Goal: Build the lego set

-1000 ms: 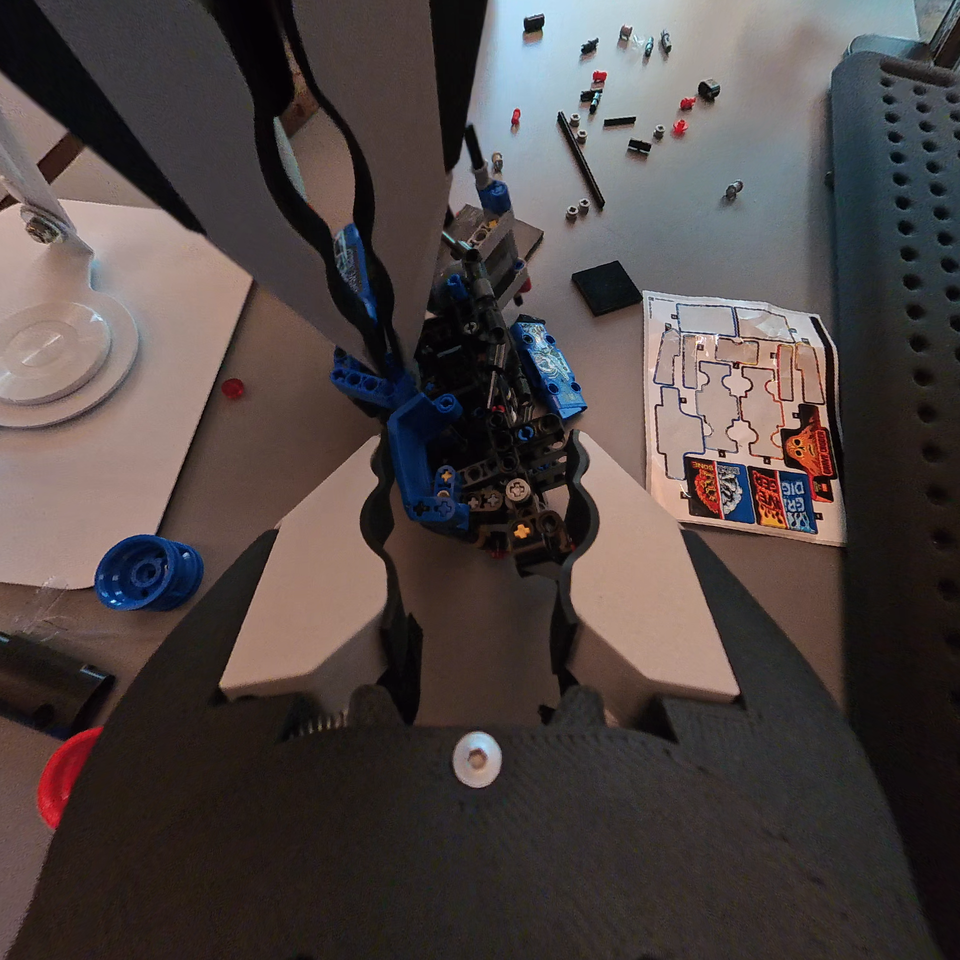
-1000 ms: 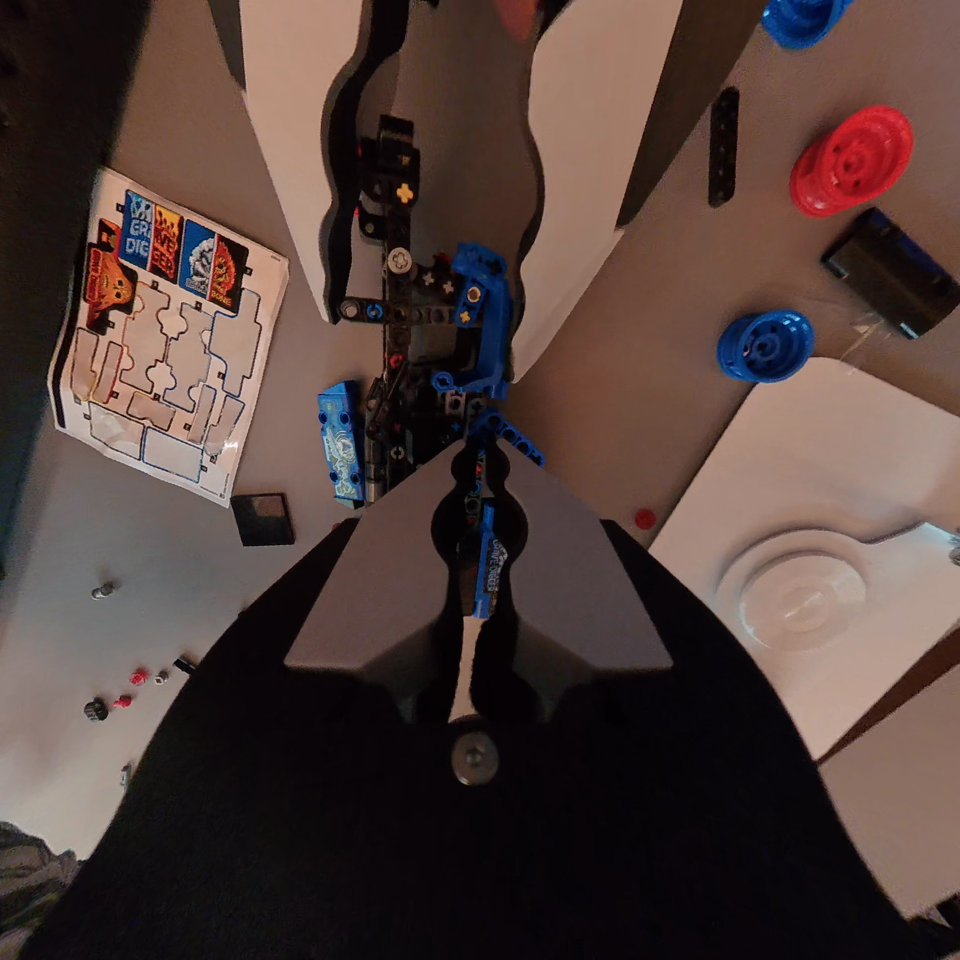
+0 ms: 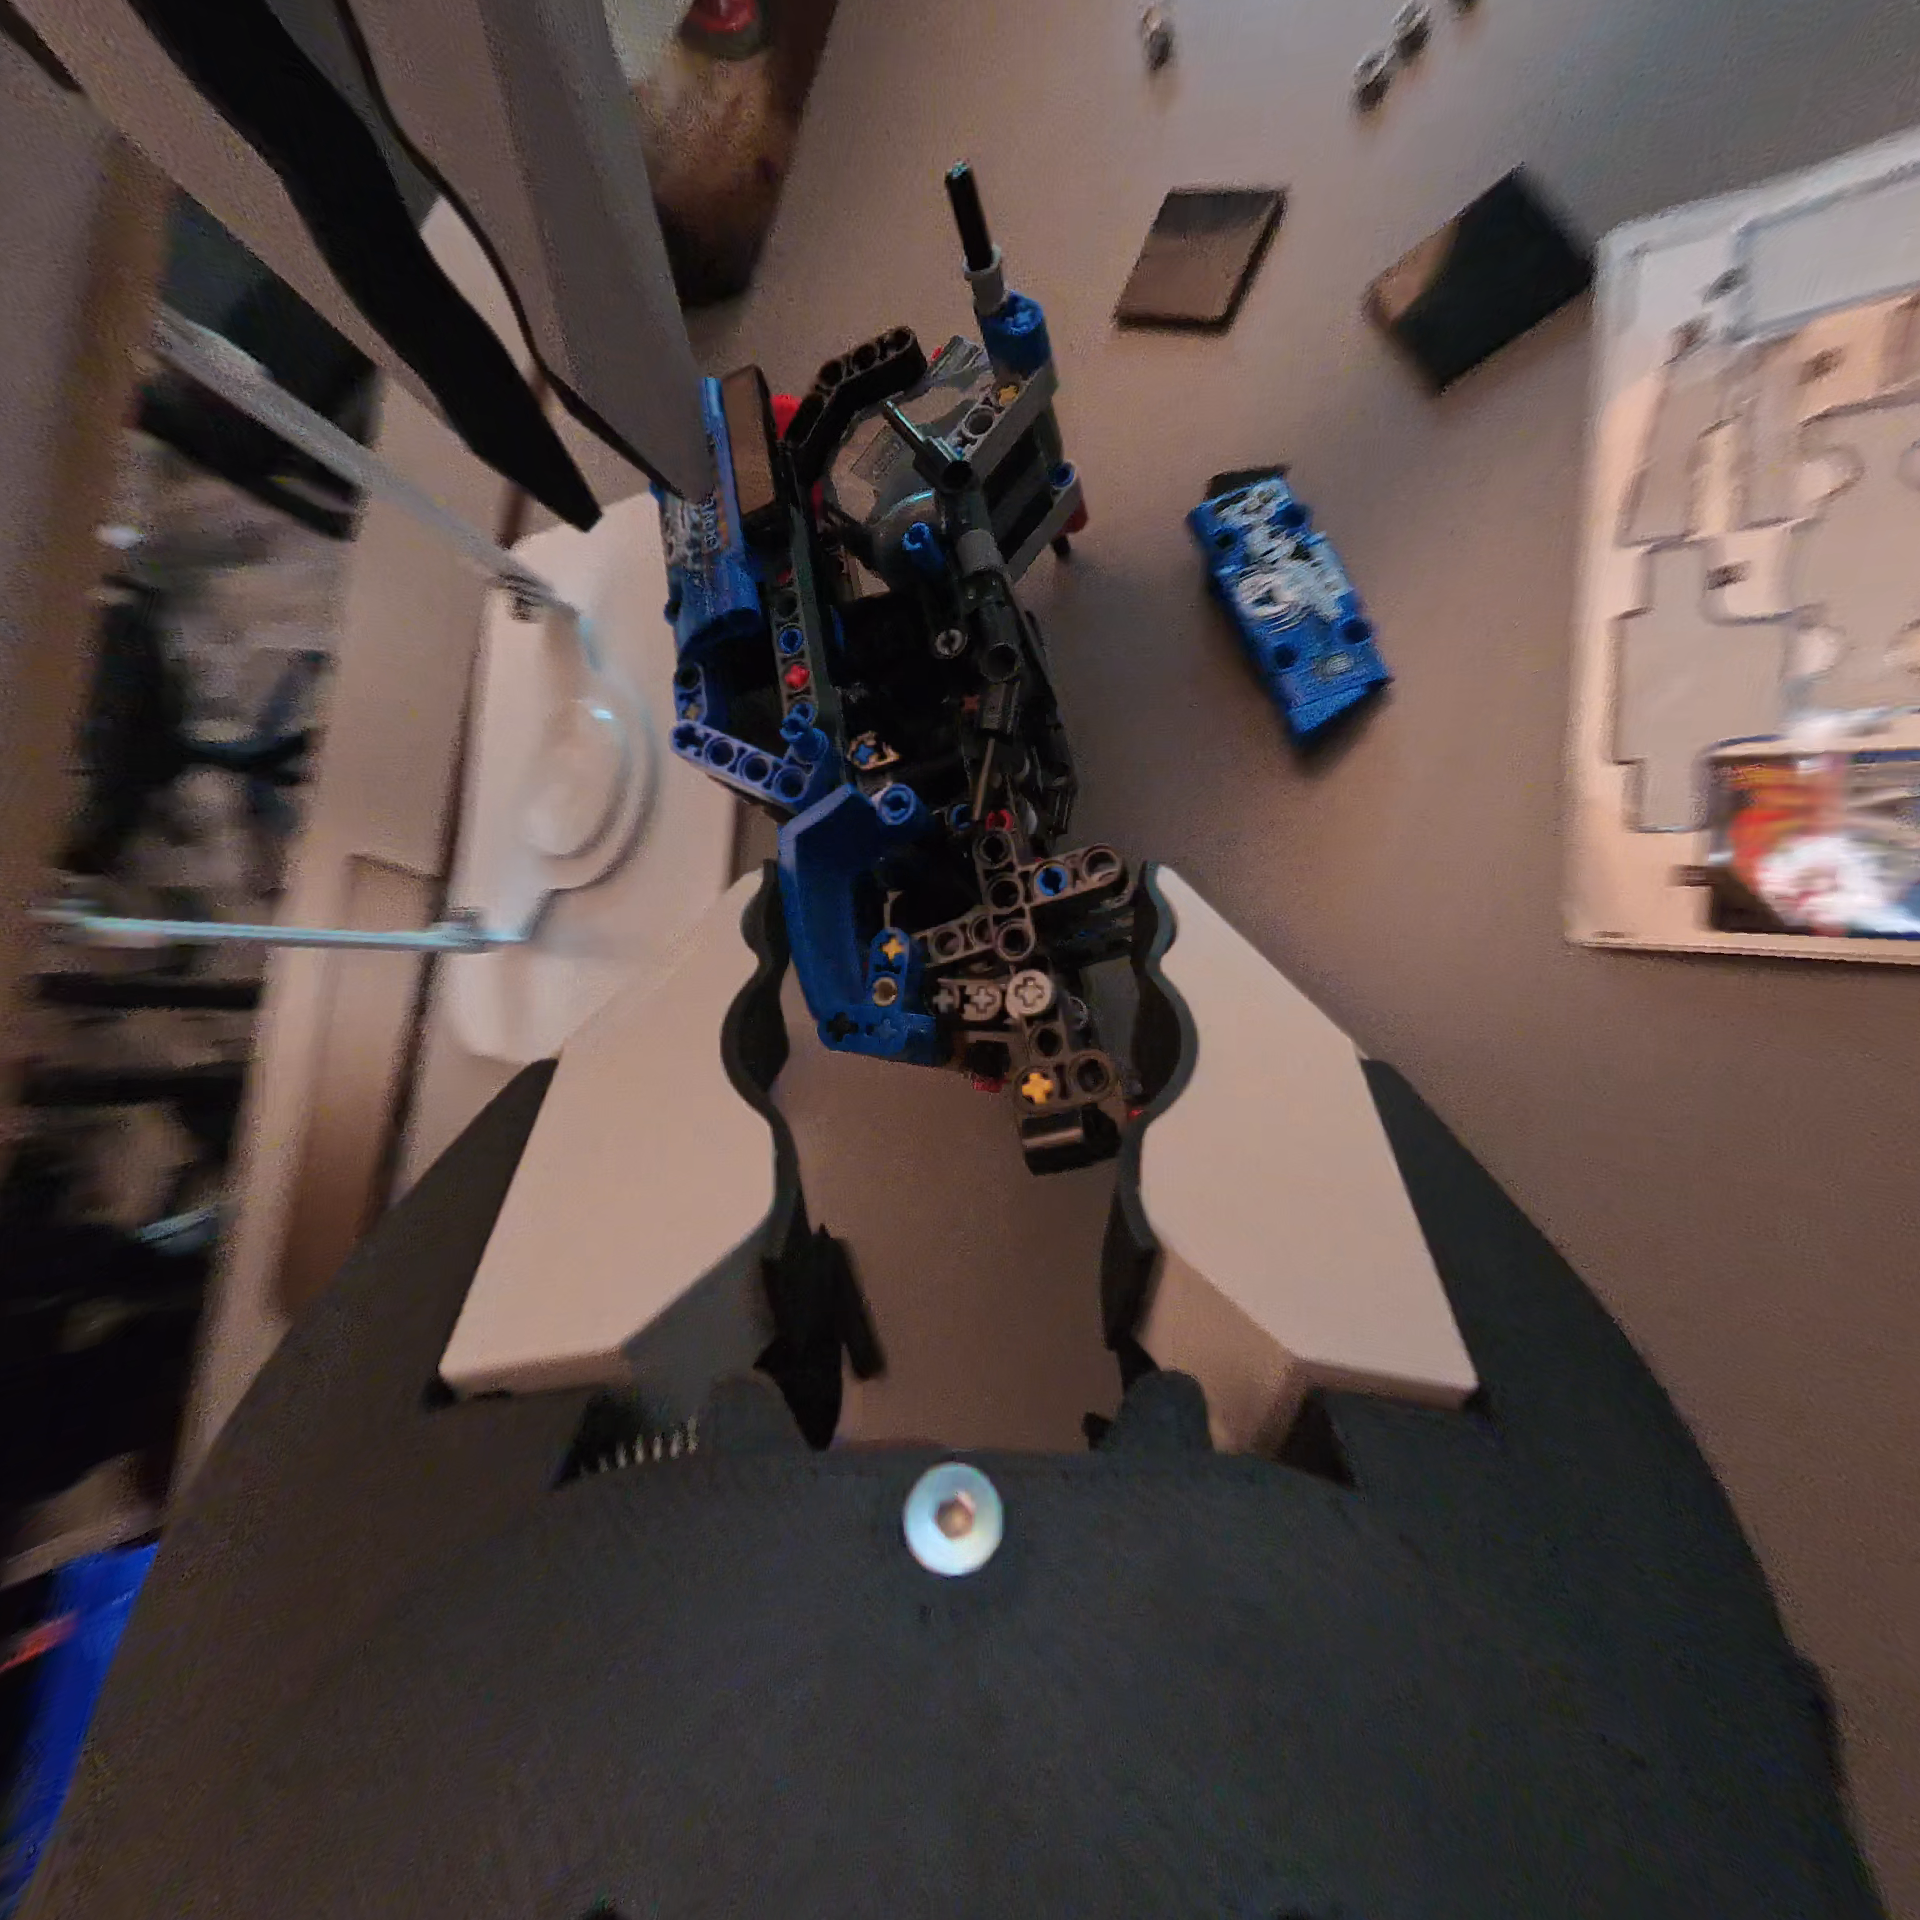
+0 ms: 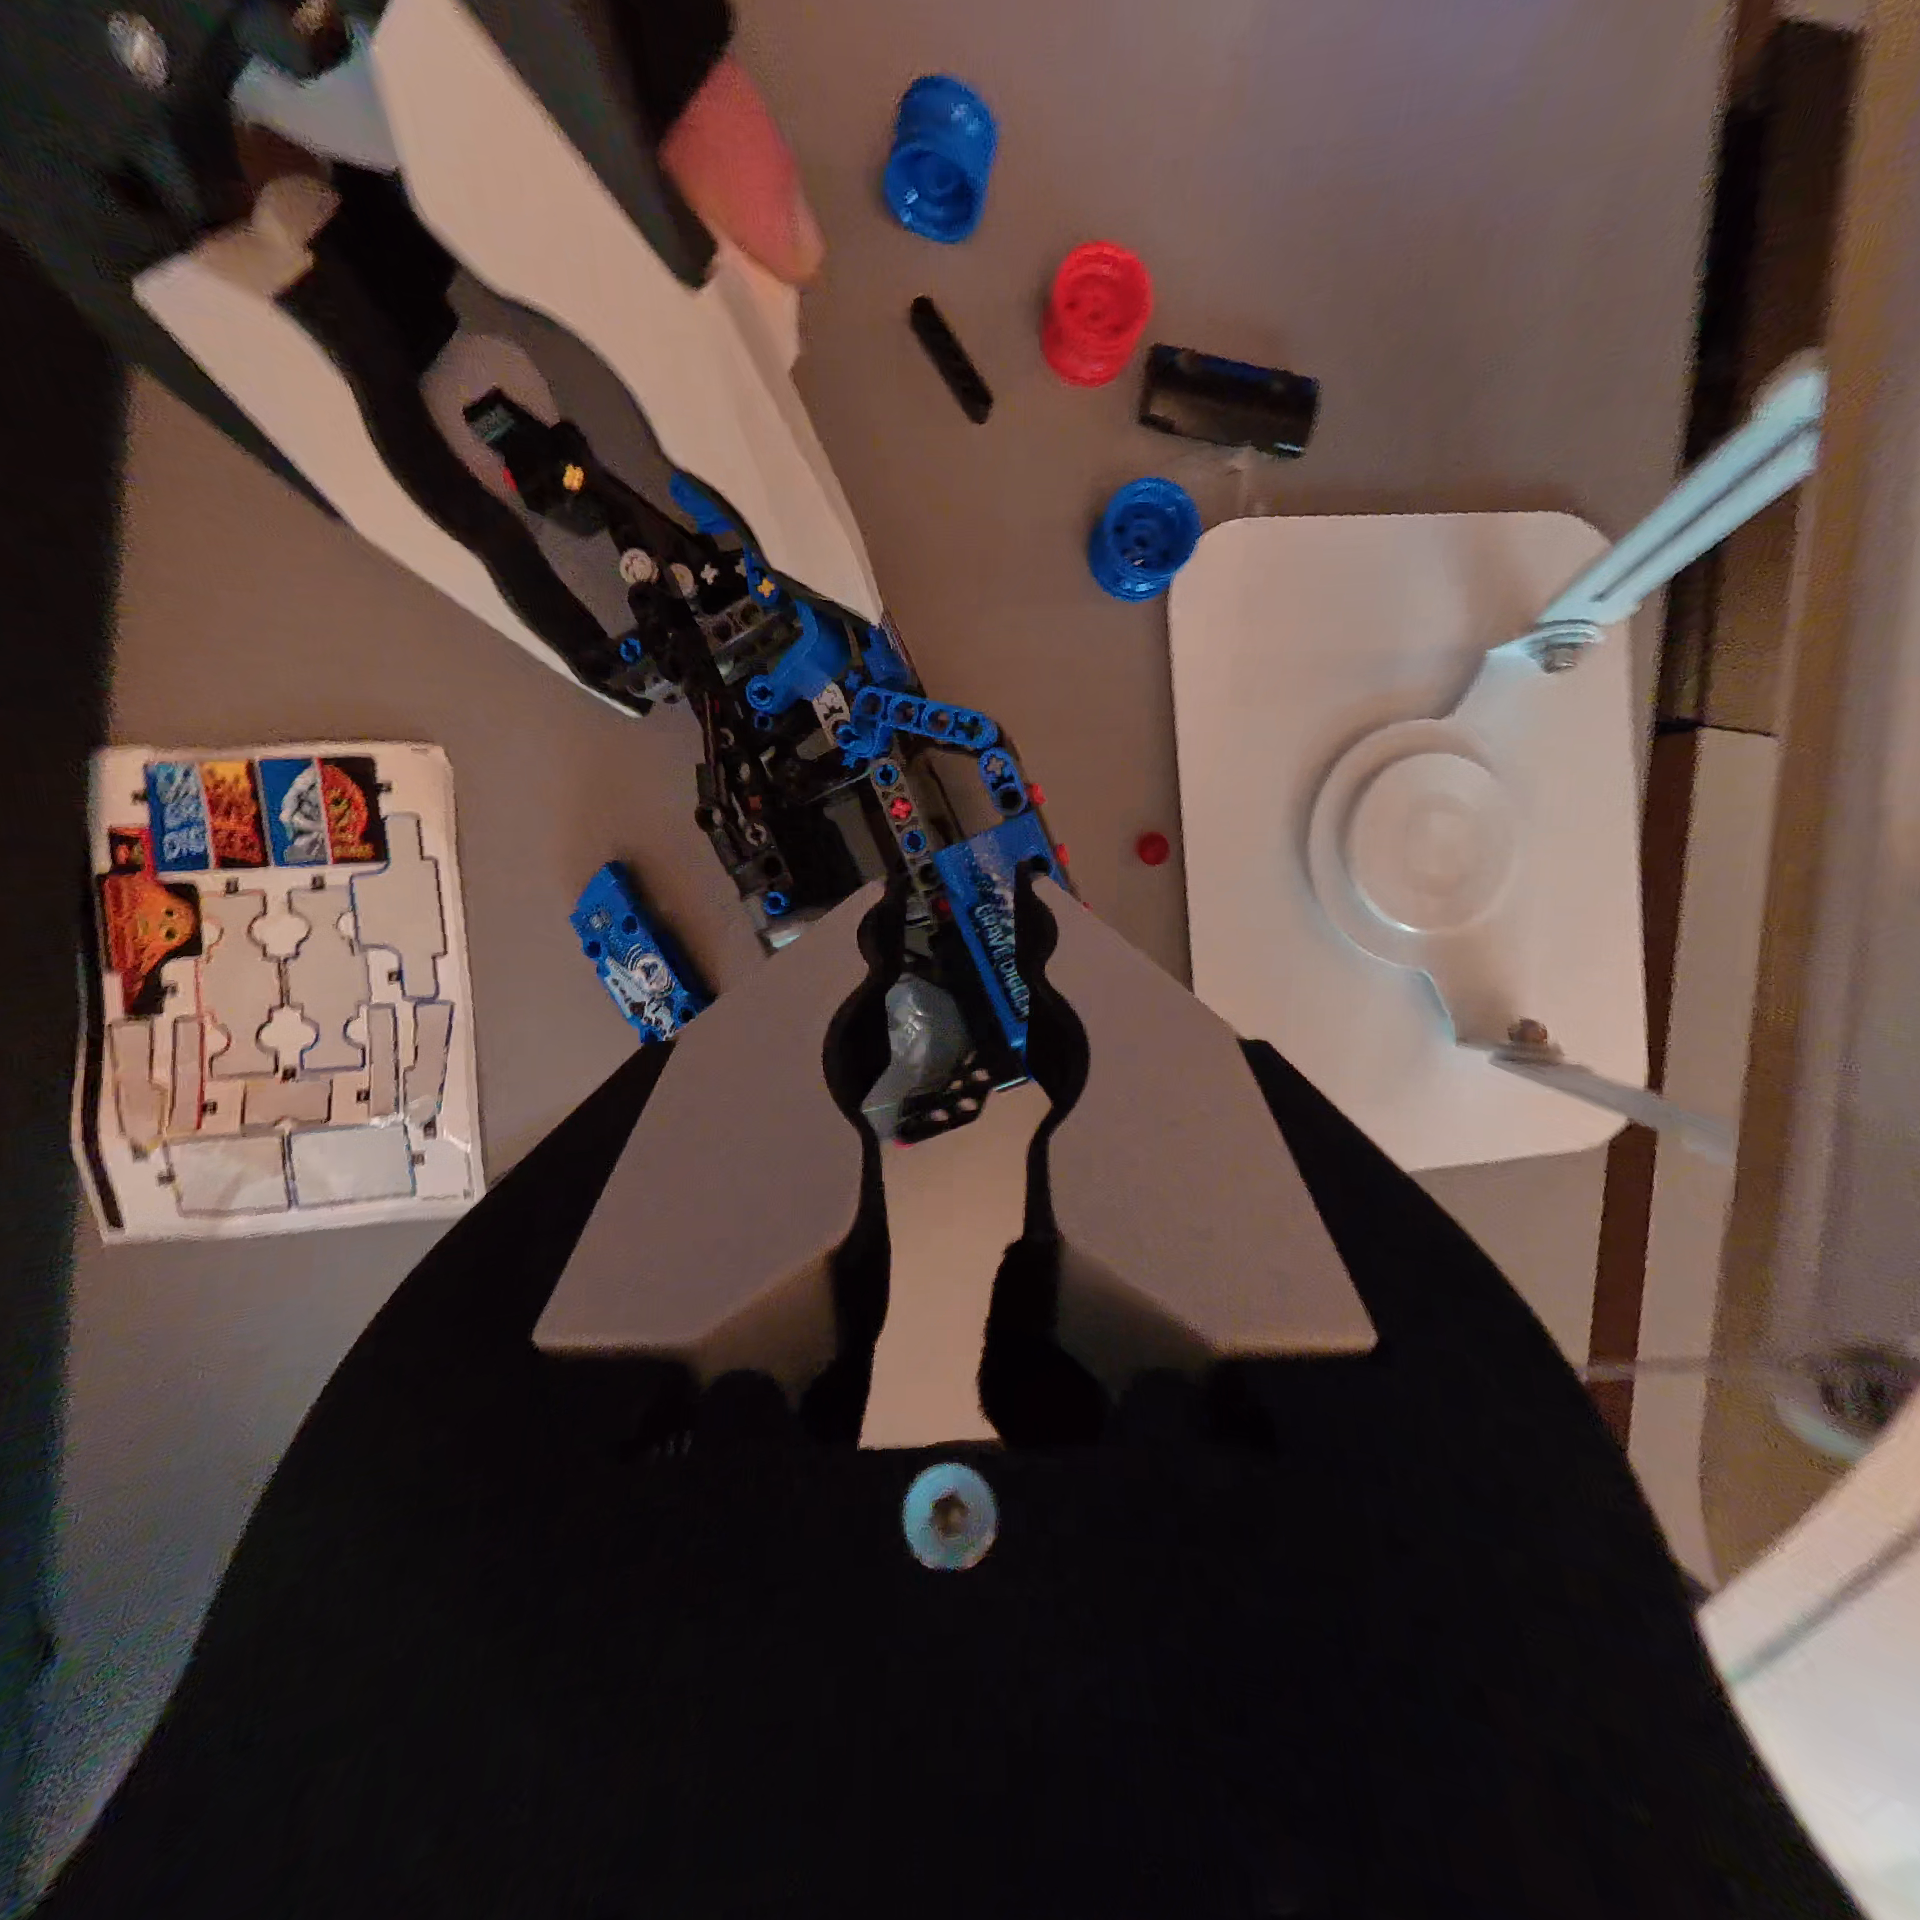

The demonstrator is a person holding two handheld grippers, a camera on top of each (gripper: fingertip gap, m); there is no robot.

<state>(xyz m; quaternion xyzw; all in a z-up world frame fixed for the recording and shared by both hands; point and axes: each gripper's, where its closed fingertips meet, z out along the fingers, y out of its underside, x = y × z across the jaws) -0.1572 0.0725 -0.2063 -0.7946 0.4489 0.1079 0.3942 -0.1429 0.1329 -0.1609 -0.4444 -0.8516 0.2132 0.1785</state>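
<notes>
The blue and black lego model (image 3: 914, 727) is held in the air between both grippers. My left gripper (image 3: 956, 935) is shut on its front end, where the black cross-hole beams are. My right gripper (image 4: 966, 914) is closed around the rear end, with the model's blue stickered panel (image 4: 997, 935) and a grey block between its fingers. In the left wrist view one right finger (image 3: 623, 312) comes in from the upper left and presses on that panel (image 3: 717, 561). The left gripper (image 4: 748, 655) also shows in the right wrist view. A second blue stickered panel (image 4: 634, 956) lies loose on the table.
A sticker sheet (image 4: 270, 987) lies left of the model. Two blue wheels (image 4: 940, 156) (image 4: 1143, 535), a red wheel (image 4: 1096, 312), a black beam (image 4: 951, 358) and a black block (image 4: 1226, 400) lie beyond. A white stand base (image 4: 1507, 1091) is at the right. Two black tiles (image 3: 1200, 255) (image 3: 1475, 281) lie farther off.
The model has been lifted and turned with both grippers. My right gripper, before pinched on the blue panel alone, now spans wider across the model's rear with the panel against the model.
</notes>
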